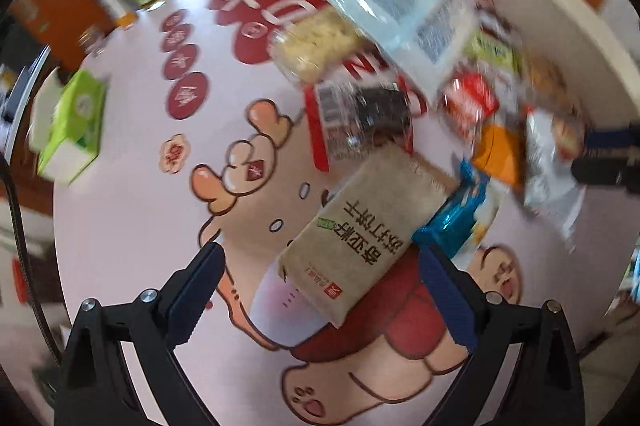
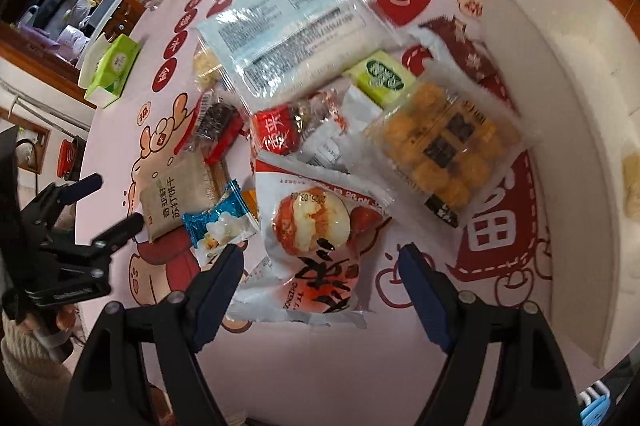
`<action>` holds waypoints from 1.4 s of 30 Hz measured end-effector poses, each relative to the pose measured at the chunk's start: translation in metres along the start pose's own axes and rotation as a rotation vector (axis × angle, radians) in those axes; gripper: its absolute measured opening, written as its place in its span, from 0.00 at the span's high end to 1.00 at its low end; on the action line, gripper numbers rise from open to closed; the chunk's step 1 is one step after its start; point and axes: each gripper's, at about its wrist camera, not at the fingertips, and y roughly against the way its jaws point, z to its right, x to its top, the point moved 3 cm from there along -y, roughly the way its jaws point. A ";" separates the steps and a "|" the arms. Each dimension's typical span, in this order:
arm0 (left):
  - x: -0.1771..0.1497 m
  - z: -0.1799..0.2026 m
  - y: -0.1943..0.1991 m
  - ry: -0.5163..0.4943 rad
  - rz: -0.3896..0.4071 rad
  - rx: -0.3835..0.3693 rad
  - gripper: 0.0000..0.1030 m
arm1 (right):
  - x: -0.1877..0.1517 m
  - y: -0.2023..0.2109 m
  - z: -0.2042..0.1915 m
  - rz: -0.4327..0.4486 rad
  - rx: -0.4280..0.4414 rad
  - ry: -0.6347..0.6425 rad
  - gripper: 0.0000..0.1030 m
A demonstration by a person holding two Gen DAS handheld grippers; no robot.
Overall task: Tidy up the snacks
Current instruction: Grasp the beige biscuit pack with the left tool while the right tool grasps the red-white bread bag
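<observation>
The left gripper [image 1: 320, 258] is wide open, holding nothing; the brown cracker packet [image 1: 360, 234] lies on the tabletop [image 1: 132, 209] between its fingers. The right gripper [image 2: 320, 258] stands wide, gripping nothing; the white-and-red snack bag [image 2: 312, 246] lies between its fingers.

The left gripper [image 1: 320, 266] is built of matte black angular arms joined by round silver screws, and each finger is faced with a dark blue ribbed pad [image 1: 192, 290]. The same black frame, silver screw heads and blue ribbed pads [image 2: 420, 298] are seen on the right gripper [image 2: 320, 258], whose arms are shaped as hollow triangular struts. In the right wrist view, faint white lettering is carried on the left tool's black body, too small to be read, and a cream knitted sleeve [image 2: 28, 354] is worn on the arm behind it.
</observation>
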 end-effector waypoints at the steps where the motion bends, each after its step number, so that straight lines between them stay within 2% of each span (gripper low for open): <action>1: 0.000 0.004 -0.007 -0.040 -0.017 0.000 0.06 | 0.000 -0.003 0.001 -0.008 0.004 -0.004 0.22; 6: -0.001 0.012 -0.031 -0.141 -0.079 0.015 0.06 | 0.000 -0.013 0.002 -0.035 0.015 -0.010 0.22; 8: -0.001 0.011 -0.041 -0.149 -0.105 0.013 0.07 | 0.001 -0.018 0.004 -0.047 0.020 -0.018 0.27; 9: 0.001 0.010 -0.040 -0.139 -0.093 -0.003 0.07 | 0.001 -0.019 0.004 -0.054 0.021 -0.020 0.29; 12: 0.005 0.005 -0.043 -0.116 -0.107 -0.031 0.09 | 0.001 -0.026 0.005 -0.081 0.046 -0.032 0.31; 16: 0.006 0.005 -0.043 -0.093 -0.118 -0.090 0.28 | -0.002 -0.033 0.001 -0.110 0.082 -0.024 0.42; 22: 0.000 0.014 -0.035 -0.060 -0.094 -0.022 0.35 | -0.005 -0.032 -0.009 -0.092 0.036 0.055 0.52; 24: -0.005 0.018 -0.032 -0.032 -0.096 -0.016 0.40 | -0.006 -0.031 -0.013 -0.082 0.028 0.082 0.55; 33: -0.031 0.031 0.001 0.116 -0.089 -0.018 0.42 | -0.012 -0.005 -0.015 -0.008 0.041 0.123 0.58; 38: -0.035 0.037 0.038 0.178 -0.036 -0.033 0.42 | -0.015 0.018 -0.013 0.044 0.048 0.156 0.58; 42: -0.022 0.048 0.072 0.191 0.028 -0.042 0.42 | -0.016 0.036 -0.009 0.084 0.053 0.174 0.58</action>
